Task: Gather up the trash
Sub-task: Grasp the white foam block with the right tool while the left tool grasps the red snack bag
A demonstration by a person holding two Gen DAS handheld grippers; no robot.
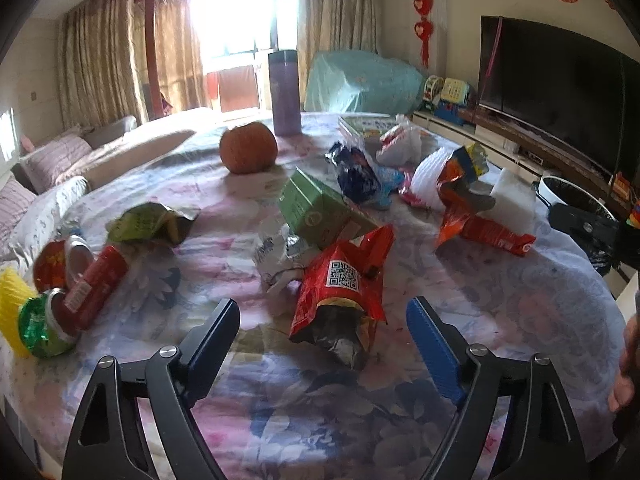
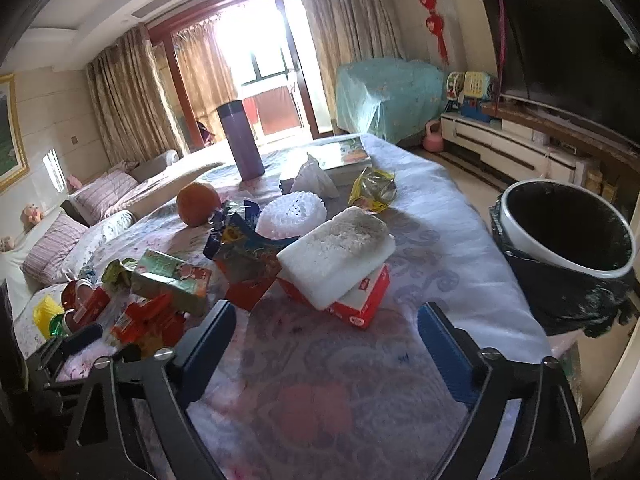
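Trash is all over my worktop [image 1: 520, 300]: two red wrappers [image 1: 340, 292], one green box [image 1: 320, 208], one orange [image 1: 248, 148]. One bin [image 2: 568, 232] sits beside it. Left fingers [image 1: 324, 320] and right fingers [image 2: 328, 324] both gape wide, holding nothing.

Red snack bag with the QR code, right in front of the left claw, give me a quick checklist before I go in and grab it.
1. Left claw open and empty: ok.
2. Red snack bag lies ahead between the open fingers, not yet touched: ok.
3. Bag clear of other trash: not ok; its far end touches the green box and a crumpled white wrapper.
4. Right claw open, empty, out of the way: ok.
5. Bin beside the table, bag-lined, mouth open: ok.
6. Room left in the bin: cannot tell; the inside is dark.
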